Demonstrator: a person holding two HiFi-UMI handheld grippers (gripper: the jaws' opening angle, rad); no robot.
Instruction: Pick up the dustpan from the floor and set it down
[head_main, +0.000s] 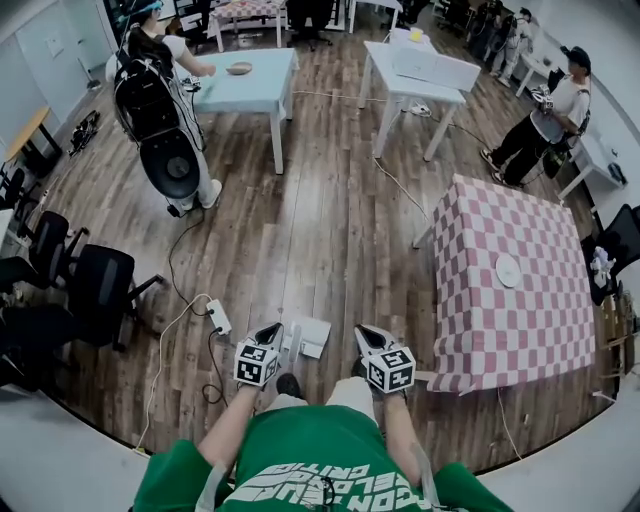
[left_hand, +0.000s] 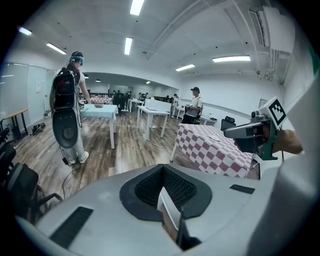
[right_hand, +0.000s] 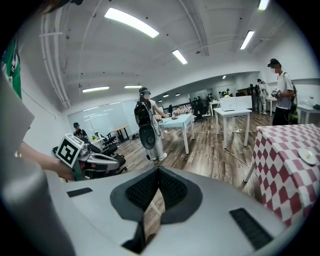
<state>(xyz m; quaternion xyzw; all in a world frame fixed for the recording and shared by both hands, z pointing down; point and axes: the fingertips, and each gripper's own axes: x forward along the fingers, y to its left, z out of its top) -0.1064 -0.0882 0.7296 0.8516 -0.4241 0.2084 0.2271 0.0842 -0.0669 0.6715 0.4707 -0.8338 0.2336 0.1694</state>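
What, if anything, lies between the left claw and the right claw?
The white dustpan lies on the wood floor between the left claw and the right claw. The head view shows it.

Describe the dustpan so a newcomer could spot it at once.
In the head view, find the pink-checked table on the right and look to the wood floor left of it. The dustpan lies flat between the left gripper and right gripper. It is broad and white, unlike the slim corded power strip further left.
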